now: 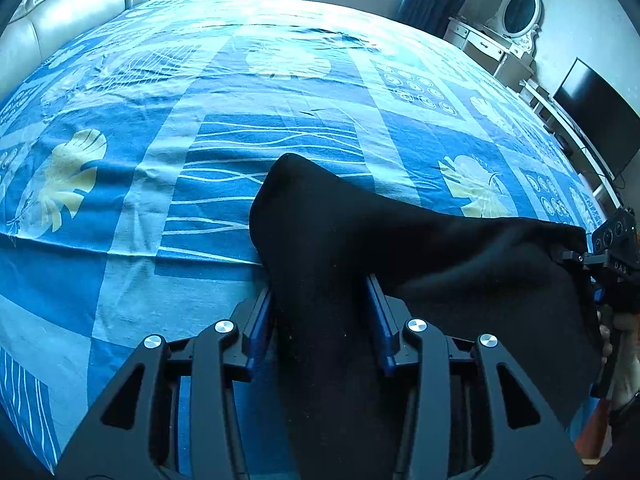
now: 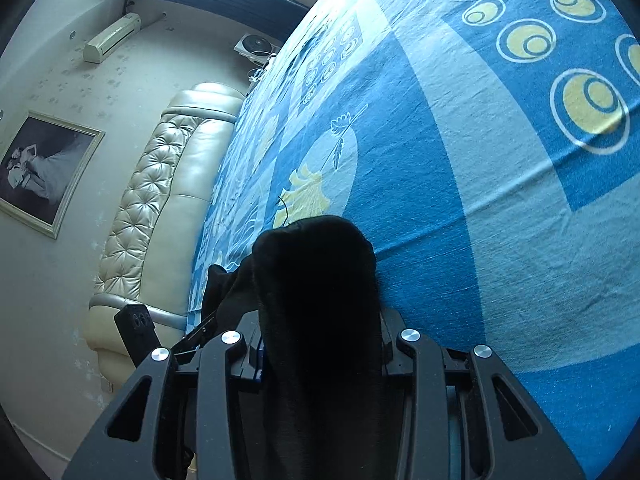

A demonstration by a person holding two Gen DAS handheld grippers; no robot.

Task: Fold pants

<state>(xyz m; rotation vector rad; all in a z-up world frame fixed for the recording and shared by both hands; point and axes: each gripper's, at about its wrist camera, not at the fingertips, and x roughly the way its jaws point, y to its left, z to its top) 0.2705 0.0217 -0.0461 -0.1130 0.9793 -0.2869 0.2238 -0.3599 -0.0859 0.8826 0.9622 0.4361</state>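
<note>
The black pants hang in the air above the blue patterned bed sheet. My left gripper is shut on one bunched part of them; the cloth hides its fingertips. The pants stretch right to my right gripper, which pinches their other end at the frame's right edge. In the right wrist view my right gripper is shut on the pants, whose folded end sticks out past the fingers. The left gripper's body shows at lower left, with black cloth running toward it.
A cream tufted headboard runs along one side of the bed. A white dresser with an oval mirror and a dark TV screen stand past the right side. The sheet lies flat with light wrinkles.
</note>
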